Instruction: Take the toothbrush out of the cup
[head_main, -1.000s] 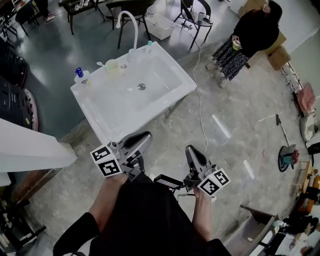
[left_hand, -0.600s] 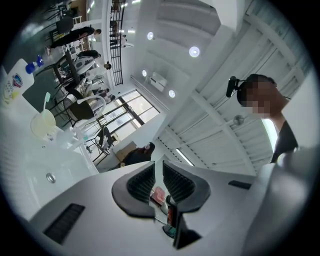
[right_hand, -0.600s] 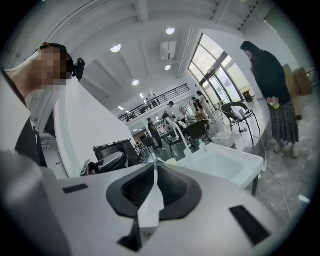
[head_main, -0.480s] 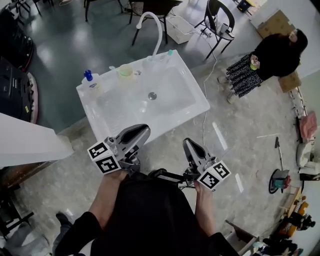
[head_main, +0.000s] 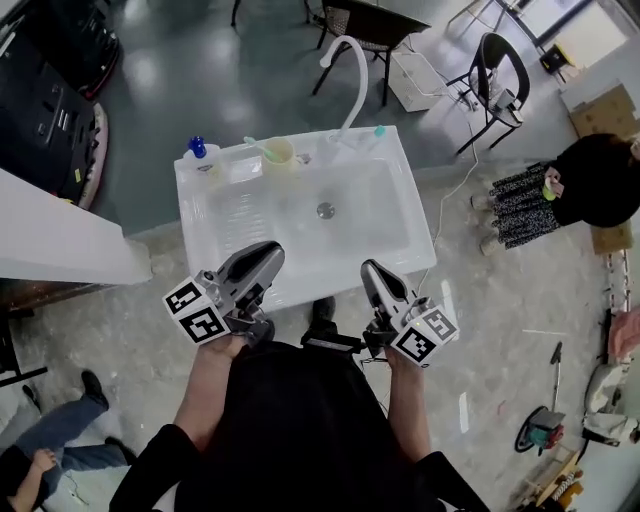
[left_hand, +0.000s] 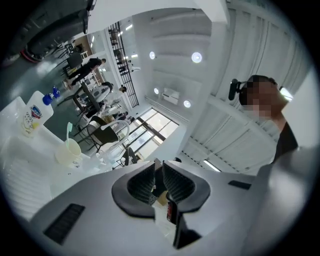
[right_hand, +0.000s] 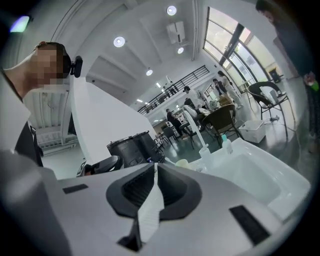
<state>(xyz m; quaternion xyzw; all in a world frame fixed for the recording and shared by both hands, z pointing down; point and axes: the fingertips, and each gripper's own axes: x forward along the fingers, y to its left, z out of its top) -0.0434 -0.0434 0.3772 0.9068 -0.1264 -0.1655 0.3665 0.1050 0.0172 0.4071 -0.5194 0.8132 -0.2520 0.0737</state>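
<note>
A pale yellow cup (head_main: 278, 154) stands on the back rim of the white sink (head_main: 400, 180), with a light green toothbrush (head_main: 258, 147) leaning out of it to the left. The left gripper view shows the cup (left_hand: 68, 151) and toothbrush (left_hand: 69, 131) far off at lower left. My left gripper (head_main: 264, 260) hovers at the sink's front edge, well short of the cup, jaws drawn together with only a slit and nothing in them. My right gripper (head_main: 371, 273) hangs over the front edge to the right, shut and empty. The right gripper view shows pads closed (right_hand: 154, 172).
A curved white faucet (head_main: 350, 70) rises behind the basin. A blue-capped bottle (head_main: 197, 152) stands left of the cup, a small teal-capped bottle (head_main: 379, 133) right of the faucet. A white counter slab (head_main: 50, 240) lies left. A chair (head_main: 497, 70) and a person in black (head_main: 590, 180) are right.
The sink has swung from upper left to straight ahead of both grippers. Both grippers have come up to its front edge, jaws unchanged. The person in black has shifted to the right edge.
</note>
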